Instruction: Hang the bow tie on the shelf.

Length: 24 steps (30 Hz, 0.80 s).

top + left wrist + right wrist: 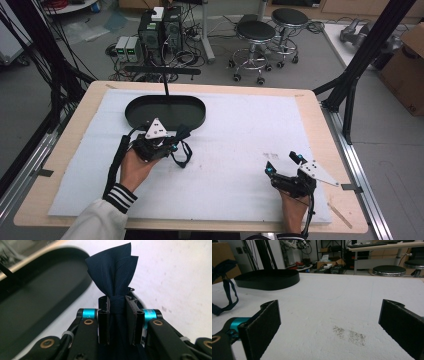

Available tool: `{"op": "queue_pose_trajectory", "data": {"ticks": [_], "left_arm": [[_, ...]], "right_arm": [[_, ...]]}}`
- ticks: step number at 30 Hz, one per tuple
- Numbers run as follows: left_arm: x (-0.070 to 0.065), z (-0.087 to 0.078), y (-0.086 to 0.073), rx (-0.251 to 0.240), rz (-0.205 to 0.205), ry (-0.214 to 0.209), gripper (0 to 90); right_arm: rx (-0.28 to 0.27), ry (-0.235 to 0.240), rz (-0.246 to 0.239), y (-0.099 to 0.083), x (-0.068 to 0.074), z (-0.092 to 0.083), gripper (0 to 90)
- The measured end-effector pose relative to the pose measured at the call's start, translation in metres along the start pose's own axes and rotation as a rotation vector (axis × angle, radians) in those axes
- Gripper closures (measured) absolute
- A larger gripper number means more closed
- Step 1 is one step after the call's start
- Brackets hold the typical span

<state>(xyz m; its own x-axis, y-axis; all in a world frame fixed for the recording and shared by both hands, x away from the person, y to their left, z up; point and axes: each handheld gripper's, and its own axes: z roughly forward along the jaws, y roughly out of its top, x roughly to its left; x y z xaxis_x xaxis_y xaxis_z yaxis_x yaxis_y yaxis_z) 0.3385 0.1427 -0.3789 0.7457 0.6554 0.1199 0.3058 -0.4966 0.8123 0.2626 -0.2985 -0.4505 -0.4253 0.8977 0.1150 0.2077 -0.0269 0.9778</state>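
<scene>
Holding a dark navy cloth item (113, 272), with a strap (182, 155) hanging from it, clenched at the knotted middle between the jaws of the left gripper (172, 142). Positioned left of centre on the white mat (240, 135), just near of the black oval tray (192, 120); fabric bunched and fanning upward past the jaw tips, lifted off the mat as far as can be judged. Strap loop seen dangling at far left in the right gripper view. Right gripper (329, 322) released, jaws spread wide, nothing between them, resting at near right over a faint speckled stain (349, 335), well apart from the cloth.

Judged step: carrying the cloth item toward the tray. Judged next: advancing the left gripper farther over the tray rim, lowering into the basin, then releasing, with care that the trailing strap clears the rim and does not hang outside.
</scene>
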Motion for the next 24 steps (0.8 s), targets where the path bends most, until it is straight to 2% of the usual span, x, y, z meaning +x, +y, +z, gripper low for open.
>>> {"op": "queue_pose_trajectory", "data": {"ticks": [5, 9, 13, 24], "left_arm": [[0.007, -0.008, 0.002, -0.090, -0.052, -0.009, 74.5], [0.012, -0.013, 0.002, -0.123, -0.053, 0.002, 74.5], [0.018, -0.019, 0.003, -0.170, -0.073, 0.014, 74.6], [0.039, -0.033, 0.007, -0.220, -0.110, 0.066, 74.7]], "right_arm": [[0.000, 0.002, -0.001, 0.000, 0.000, 0.000, 2.9], [-0.001, 0.001, -0.003, 0.000, 0.000, 0.000, 2.9], [0.000, 0.002, -0.002, 0.000, 0.000, 0.000, 2.9], [-0.002, 0.000, -0.004, 0.000, 0.000, 0.000, 2.9]]}}
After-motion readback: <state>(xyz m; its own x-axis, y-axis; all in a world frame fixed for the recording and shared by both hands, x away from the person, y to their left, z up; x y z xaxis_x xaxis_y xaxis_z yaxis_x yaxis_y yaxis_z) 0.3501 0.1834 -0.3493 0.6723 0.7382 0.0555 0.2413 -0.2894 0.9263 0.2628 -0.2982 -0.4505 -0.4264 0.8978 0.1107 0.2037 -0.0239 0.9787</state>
